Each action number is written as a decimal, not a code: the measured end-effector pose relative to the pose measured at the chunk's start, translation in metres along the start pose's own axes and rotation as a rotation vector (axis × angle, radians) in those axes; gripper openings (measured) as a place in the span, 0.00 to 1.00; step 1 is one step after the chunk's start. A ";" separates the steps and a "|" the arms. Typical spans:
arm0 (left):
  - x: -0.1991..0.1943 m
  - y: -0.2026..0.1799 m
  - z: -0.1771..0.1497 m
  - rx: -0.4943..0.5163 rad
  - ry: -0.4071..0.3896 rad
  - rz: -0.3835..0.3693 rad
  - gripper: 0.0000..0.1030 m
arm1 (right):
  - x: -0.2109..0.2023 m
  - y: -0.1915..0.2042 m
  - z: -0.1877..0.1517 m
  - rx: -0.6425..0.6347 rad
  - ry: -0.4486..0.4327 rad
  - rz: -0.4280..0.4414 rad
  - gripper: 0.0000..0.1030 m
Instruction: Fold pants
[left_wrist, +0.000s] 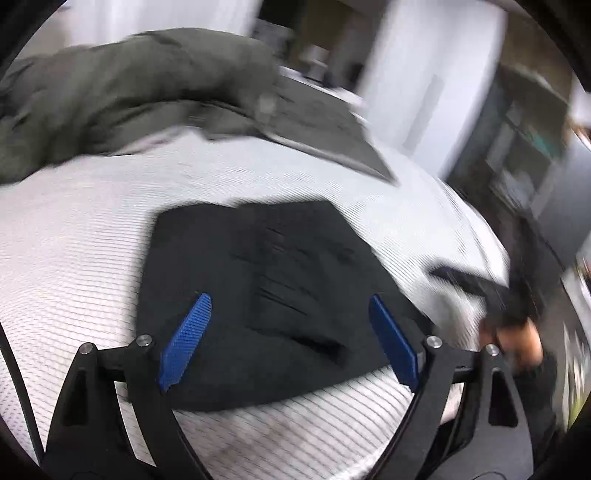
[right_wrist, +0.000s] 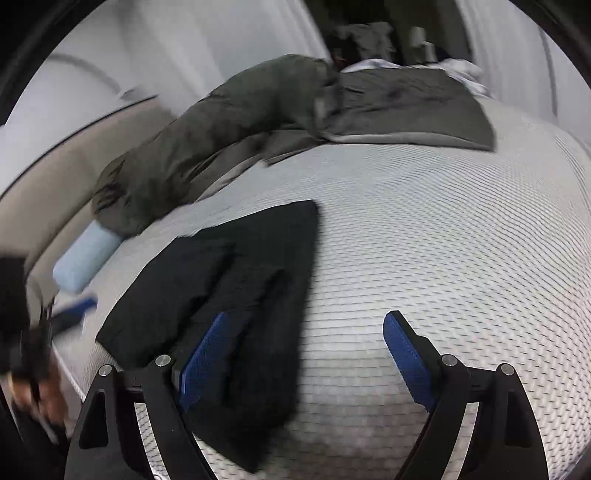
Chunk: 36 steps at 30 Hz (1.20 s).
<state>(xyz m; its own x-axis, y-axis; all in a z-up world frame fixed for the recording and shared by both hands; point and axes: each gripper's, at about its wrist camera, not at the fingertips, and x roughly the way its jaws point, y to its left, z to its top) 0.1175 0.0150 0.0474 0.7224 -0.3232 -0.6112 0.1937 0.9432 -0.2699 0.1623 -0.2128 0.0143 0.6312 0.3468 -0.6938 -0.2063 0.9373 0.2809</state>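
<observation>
So the black pants (left_wrist: 258, 295) are sitting folded into a compact stack on the white ribbed mattress (left_wrist: 92, 240), and honestly the main risk I see now is messing up what's already done. The top layers look a bit stepped in the right wrist view, one flap lying over another, so if a finger drags across the stack it could peel a layer back or slide the whole thing toward the near edge of the bed. The cover looks fairly slick, so I'd guess the stack shifts easily.

Going left to right: the left gripper (left_wrist: 290, 334) hangs over the stack, tilted down at it, jaws spread wide with nothing between the blue pads (left_wrist: 186, 341) except air, the pants lying below them. In the right wrist view that gripper is a blurry shape at about 8 o'clock, just off the mattress edge, with the person's hand (right_wrist: 44, 387) on it.

The right gripper (right_wrist: 306, 360) is angled down too, claws wide apart and empty. The pants sit from its centre out toward 8 o'clock, its left finger over the stack's edge, its right one over bare mattress.

Olive bedding (right_wrist: 221, 122) is bunched at 11 to 12 o'clock, well apart from the pants, with a pale blue pillow (right_wrist: 85, 258) at 9.
</observation>
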 end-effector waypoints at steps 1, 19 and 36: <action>0.004 0.015 0.002 -0.025 -0.023 0.069 0.83 | 0.003 0.011 -0.001 -0.031 0.009 0.002 0.85; 0.048 0.108 -0.024 -0.088 0.200 0.230 0.68 | 0.093 0.175 -0.018 -0.434 0.075 -0.253 0.86; 0.024 0.084 -0.026 -0.098 0.145 0.242 0.68 | 0.022 0.024 -0.006 0.099 0.099 0.232 0.71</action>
<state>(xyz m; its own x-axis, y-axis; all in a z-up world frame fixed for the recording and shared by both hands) 0.1337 0.0845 -0.0097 0.6357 -0.1038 -0.7650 -0.0432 0.9846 -0.1695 0.1668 -0.1826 0.0019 0.4982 0.5578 -0.6638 -0.2594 0.8264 0.4997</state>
